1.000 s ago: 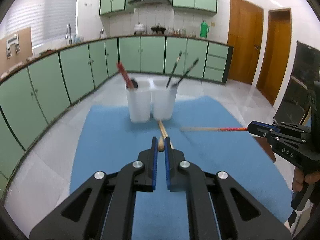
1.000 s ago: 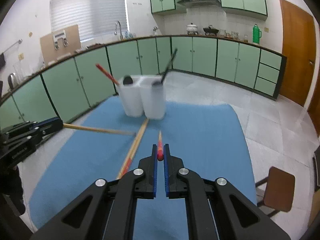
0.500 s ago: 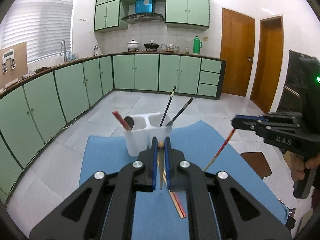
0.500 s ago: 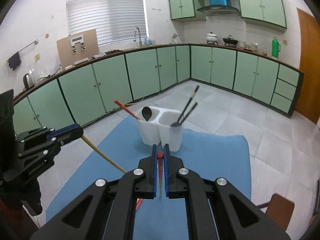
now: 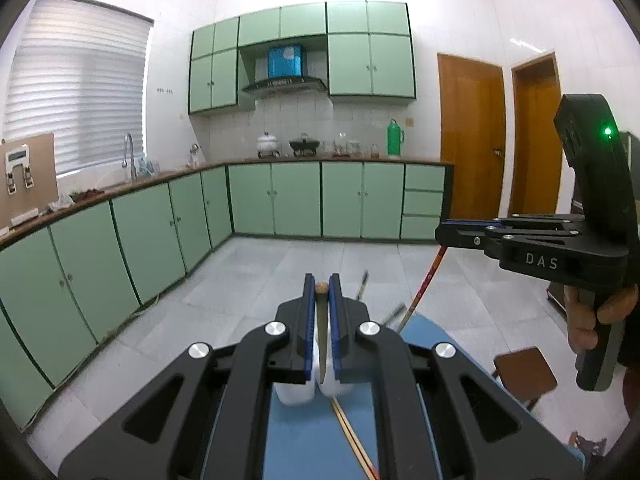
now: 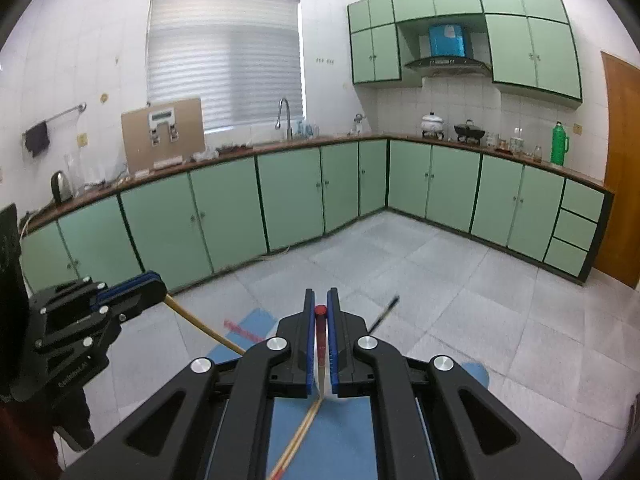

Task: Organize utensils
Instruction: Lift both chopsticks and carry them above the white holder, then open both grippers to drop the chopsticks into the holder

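Observation:
My left gripper [image 5: 321, 292] is shut on a plain wooden chopstick [image 5: 321, 320] that hangs down from its fingers. My right gripper [image 6: 320, 312] is shut on a red-ended chopstick [image 6: 320, 326]. Each gripper also shows in the other view: the right gripper [image 5: 448, 232] with its chopstick [image 5: 424, 284] slanting down, the left gripper [image 6: 154, 282] with its chopstick [image 6: 204, 328]. The white two-cup holder [image 5: 296, 394] is mostly hidden behind the left gripper body; dark utensil handles [image 5: 362, 286] stick up from it. Two more chopsticks [image 5: 354, 436] lie on the blue mat [image 5: 304, 436].
Green kitchen cabinets [image 5: 296, 200] run along the far walls, with a tiled floor [image 5: 256, 276] between. A brown stool [image 5: 526, 372] stands right of the mat. Wooden doors [image 5: 472, 140] are at the right.
Both grippers have risen and tilted up, each with its chopstick swinging from level to hanging down. The holder has dropped from the middle of each view to behind the gripper bodies.

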`<state>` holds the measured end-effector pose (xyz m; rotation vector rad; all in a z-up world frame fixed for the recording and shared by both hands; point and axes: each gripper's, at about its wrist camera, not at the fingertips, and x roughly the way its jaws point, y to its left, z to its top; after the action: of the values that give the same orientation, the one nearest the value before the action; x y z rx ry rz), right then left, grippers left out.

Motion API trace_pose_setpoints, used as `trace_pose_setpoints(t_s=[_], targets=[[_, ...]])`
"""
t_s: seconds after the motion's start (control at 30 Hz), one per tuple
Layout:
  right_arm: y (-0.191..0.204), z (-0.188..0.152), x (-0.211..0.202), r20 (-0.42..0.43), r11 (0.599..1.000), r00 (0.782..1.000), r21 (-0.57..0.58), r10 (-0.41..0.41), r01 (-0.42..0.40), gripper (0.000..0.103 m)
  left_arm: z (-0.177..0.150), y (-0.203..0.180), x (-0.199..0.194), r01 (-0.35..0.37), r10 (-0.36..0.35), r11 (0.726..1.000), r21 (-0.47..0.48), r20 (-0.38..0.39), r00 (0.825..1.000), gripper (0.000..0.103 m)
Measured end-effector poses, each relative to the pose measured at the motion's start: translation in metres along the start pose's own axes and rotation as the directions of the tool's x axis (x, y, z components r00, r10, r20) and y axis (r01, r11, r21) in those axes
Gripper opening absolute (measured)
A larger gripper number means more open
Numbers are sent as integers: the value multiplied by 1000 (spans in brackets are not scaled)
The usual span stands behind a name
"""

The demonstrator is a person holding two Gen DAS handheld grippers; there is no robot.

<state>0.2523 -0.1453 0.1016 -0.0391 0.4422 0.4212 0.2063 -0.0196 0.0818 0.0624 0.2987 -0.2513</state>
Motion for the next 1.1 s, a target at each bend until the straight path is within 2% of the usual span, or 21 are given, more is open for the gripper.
trace_pose_setpoints(t_s=[0.13, 0.27, 0.7, 0.93, 0.97, 1.0, 1.03, 1.1], targets=[[-5, 20, 12, 25, 1000, 1000, 18, -6, 6, 6, 20, 2, 16, -20, 20, 1000, 6, 36, 999, 6], [-9, 31, 29, 37, 1000, 999, 12, -24, 24, 6, 26, 6, 37, -25, 25, 1000, -3, 34, 999, 6], [-29, -2, 100, -67, 997, 997, 55, -47, 50, 6, -12, 27, 117, -37, 33, 999, -37, -102, 994, 6], [-41, -19, 118, -130, 996, 990, 66, -52, 61, 8, -32, 39, 159, -37, 25, 998, -55, -208, 978, 8], [-43, -20, 116, -131, 995, 989, 63, -64, 73, 15, -33, 40, 162, -40, 28, 998, -55, -218, 976, 9], [-44, -20, 112, -125, 995, 990, 64, -72, 81, 21, -34, 41, 163, -46, 32, 997, -56, -221, 975, 15], [-46, -20, 106, -114, 994, 990, 67, -78, 86, 24, -32, 43, 160, -51, 37, 997, -62, -215, 976, 26], [-50, -19, 88, -77, 992, 992, 69, -99, 105, 29, -28, 44, 148, -53, 38, 996, -75, -184, 982, 37]])
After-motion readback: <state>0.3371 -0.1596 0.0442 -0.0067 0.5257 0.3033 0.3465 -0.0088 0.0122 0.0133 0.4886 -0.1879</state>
